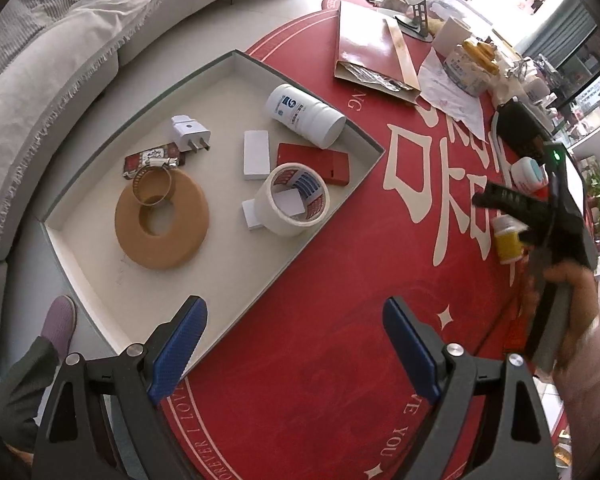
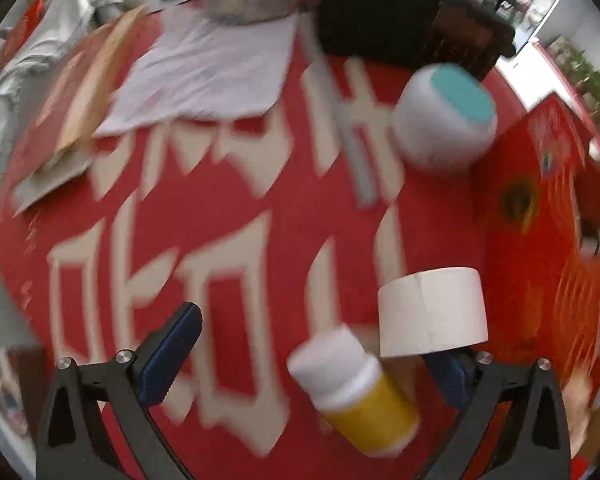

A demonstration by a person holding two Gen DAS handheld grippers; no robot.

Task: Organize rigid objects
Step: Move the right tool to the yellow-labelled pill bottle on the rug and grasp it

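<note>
I see a matt cardboard tray (image 1: 148, 288), a glossy plastic bottle (image 1: 304, 116), a metal clamp (image 1: 152, 186), paper tape (image 1: 296, 200) and textured blue rubber fingers (image 1: 178, 350).

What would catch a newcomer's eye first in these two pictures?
The round red table mat with big cream characters dominates both views. On its left edge sits a shallow grey tray holding a thick brown tape ring and a white bottle. Nearer the right hand-held gripper, a yellow bottle lies tipped.

Red round table cover (image 1: 340, 340) with cream lettering, white-lined grey tray (image 1: 100, 276), tan tape ring (image 1: 162, 216), white bottle (image 1: 304, 115) with blue label, yellow white-capped bottle (image 2: 356, 392), blue gripper pads (image 1: 180, 354).
</note>
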